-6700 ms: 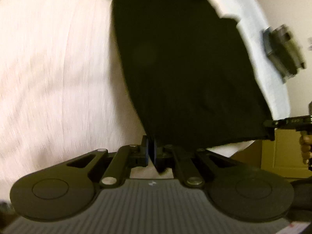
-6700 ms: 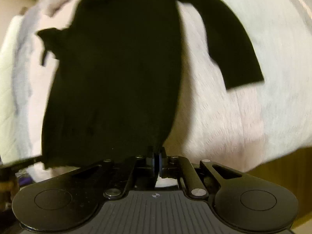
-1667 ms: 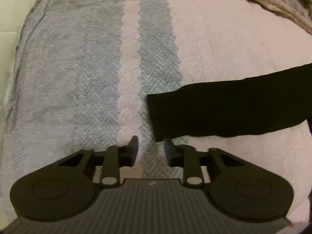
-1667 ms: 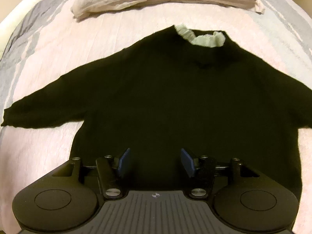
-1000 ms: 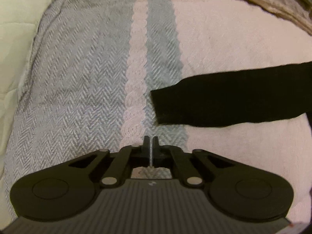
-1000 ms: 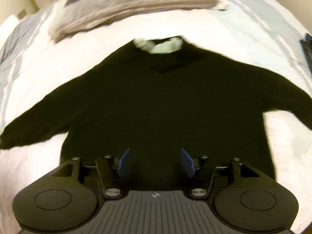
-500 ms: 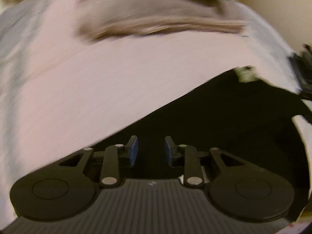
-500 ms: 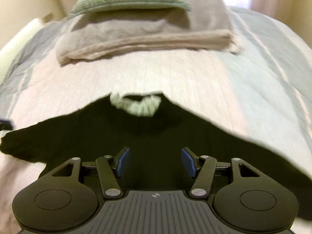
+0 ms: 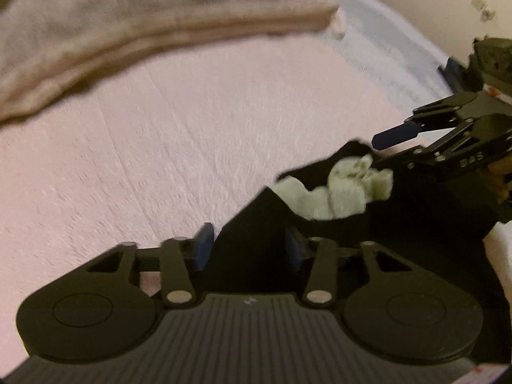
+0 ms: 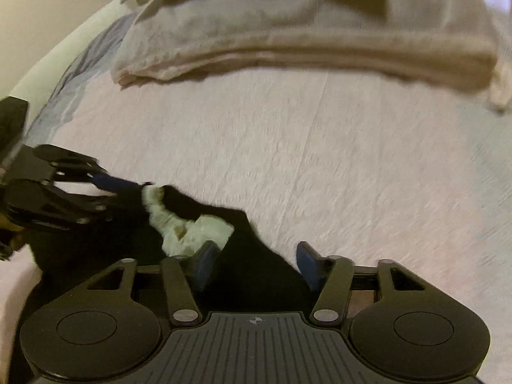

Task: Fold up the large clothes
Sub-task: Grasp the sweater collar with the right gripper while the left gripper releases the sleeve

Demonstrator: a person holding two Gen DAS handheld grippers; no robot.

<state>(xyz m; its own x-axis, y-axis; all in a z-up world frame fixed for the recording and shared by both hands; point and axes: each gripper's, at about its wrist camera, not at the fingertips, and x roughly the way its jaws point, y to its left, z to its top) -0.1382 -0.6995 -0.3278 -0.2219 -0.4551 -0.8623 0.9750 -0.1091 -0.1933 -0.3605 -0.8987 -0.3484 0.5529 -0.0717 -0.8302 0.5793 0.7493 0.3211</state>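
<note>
Bedspread (image 9: 160, 134), pale pink and ribbed, fills most of both views and carries everything else. Beyond the black sweater (image 9: 400, 224), a folded beige blanket (image 9: 128, 19) lies across the far side of the bedspread. The sweater itself lies on the near part of the bedspread, with its pale green collar lining (image 9: 336, 188) turned outward at the neck.

Writing: raised letters on the right gripper's linkage, seen from the left wrist view, appear to read "DAS"; blur prevents certainty.

Left gripper (image 9: 248, 244) is low at the sweater's shoulder edge, on one side of the collar, fingers spread apart with black fabric between them, not clamped. Right gripper (image 10: 256, 264) is at the shoulder edge on the collar's other side, likewise spread wide over the fabric. Each gripper's fingertips reach toward the collar in the other's view.
</note>
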